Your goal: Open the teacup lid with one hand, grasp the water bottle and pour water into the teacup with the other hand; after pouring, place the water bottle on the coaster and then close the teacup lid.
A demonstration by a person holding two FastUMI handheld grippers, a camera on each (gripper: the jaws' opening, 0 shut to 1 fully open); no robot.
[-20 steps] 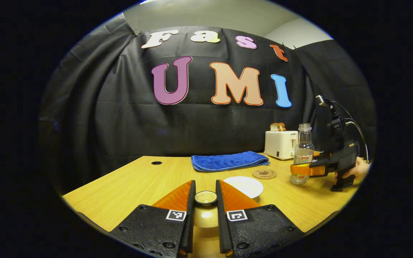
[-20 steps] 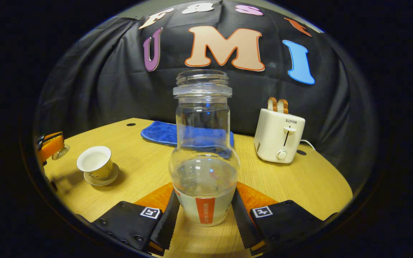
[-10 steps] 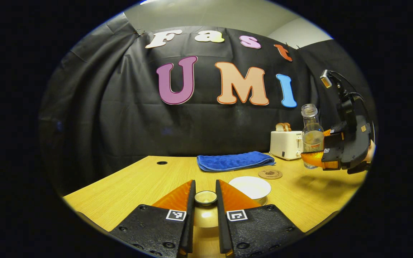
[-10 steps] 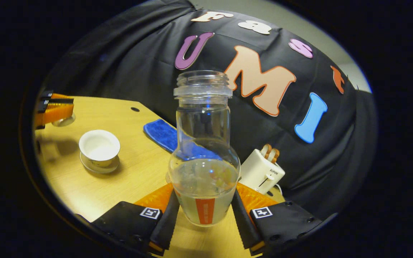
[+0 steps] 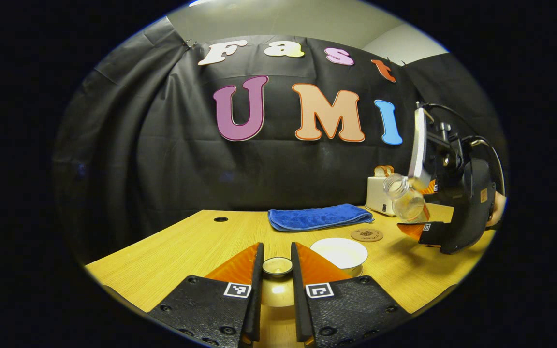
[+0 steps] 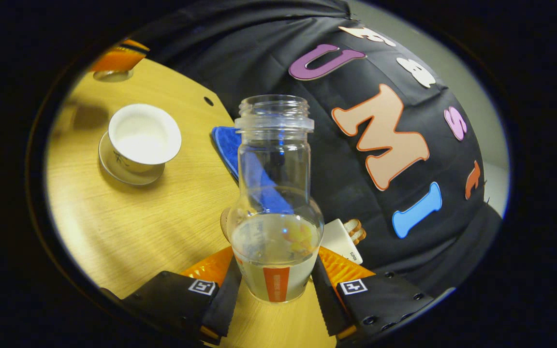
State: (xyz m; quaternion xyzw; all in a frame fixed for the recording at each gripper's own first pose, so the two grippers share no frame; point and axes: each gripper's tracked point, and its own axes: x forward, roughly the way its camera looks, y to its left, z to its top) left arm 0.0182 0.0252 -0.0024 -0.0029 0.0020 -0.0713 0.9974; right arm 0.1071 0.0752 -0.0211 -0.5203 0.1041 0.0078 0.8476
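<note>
Two pairs of jaws work over a light wooden desk [image 5: 172,246] backed by a black cloth wall, with a strip of pale room wall above it. On the desk lie a folded blue towel [image 5: 313,217], a white toaster [image 5: 379,195] with bread slices in its slots, and a round brown coaster [image 5: 366,235] just in front of the towel's right end.

The left gripper [image 5: 277,270] has its jaws pinched on the small round knob of the pale teacup lid [image 5: 277,267], held low over the desk. Just beyond and to the right of it stands the open white teacup [image 6: 144,134] on its saucer [image 6: 128,173].

The right gripper [image 6: 274,285] has its jaws clamped on the lower body of a clear glass water bottle [image 6: 274,212] with an orange-marked label, capless and partly filled. In the left gripper view the bottle is in the air above the desk's right side, tipped with its mouth leaning toward the teacup, above and a little right of the coaster, well apart from the cup.
</note>
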